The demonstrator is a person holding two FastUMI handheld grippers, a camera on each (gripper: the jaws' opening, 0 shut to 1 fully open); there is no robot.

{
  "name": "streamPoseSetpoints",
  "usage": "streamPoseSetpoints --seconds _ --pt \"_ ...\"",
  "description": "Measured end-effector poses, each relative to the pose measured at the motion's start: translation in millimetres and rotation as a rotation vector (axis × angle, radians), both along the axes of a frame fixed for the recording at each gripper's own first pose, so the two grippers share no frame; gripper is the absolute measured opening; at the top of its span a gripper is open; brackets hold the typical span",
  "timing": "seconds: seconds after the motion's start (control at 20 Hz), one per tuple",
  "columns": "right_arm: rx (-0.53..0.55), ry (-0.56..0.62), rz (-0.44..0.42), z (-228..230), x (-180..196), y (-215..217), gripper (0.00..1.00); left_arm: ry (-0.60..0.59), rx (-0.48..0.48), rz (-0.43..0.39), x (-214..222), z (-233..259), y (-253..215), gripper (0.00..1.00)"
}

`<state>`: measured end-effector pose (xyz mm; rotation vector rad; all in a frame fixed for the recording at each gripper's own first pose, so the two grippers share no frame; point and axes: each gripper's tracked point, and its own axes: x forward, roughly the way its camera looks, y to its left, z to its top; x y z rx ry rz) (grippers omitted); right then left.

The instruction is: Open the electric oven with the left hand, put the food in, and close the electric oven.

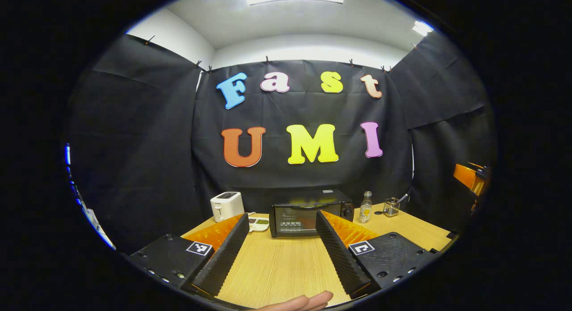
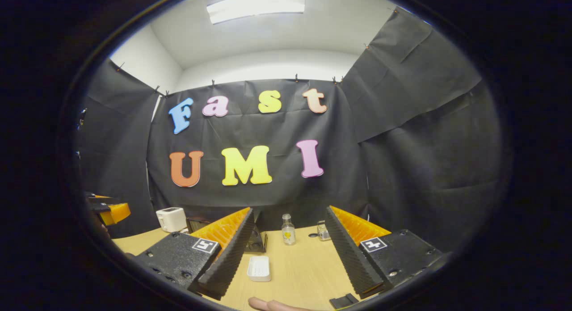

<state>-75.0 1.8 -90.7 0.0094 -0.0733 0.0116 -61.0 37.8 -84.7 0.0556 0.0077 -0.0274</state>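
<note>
Left gripper (image 1: 282, 246) spread wide above the wooden table (image 1: 277, 266), aimed at the black electric oven (image 1: 308, 218), door closed, at the table's far edge. White toaster (image 1: 227, 206) to its left, small glass bottle (image 1: 365, 207) to its right; labels too small to read. Right gripper (image 2: 288, 253) equally wide, white tray (image 2: 259, 268) between its fingers.

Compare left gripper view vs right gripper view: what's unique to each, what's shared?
Left gripper view alone: the electric oven's whole front, door closed, and a small pale dish beside the toaster.

Right gripper view alone: a white ribbed tray on the table between the open fingers, and a small black part at the near edge.

Both: toaster, oven, glass bottle, small wire holder, wooden table, each gripper open and empty.
</note>
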Motion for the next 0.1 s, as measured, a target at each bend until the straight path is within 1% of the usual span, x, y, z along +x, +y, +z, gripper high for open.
streamPoseSetpoints --seconds 0.1 --pt "-0.001 -0.001 0.001 0.9 -2.9 0.8 0.95 -0.009 -0.018 -0.014 -2.6 2.3 -2.5 0.95"
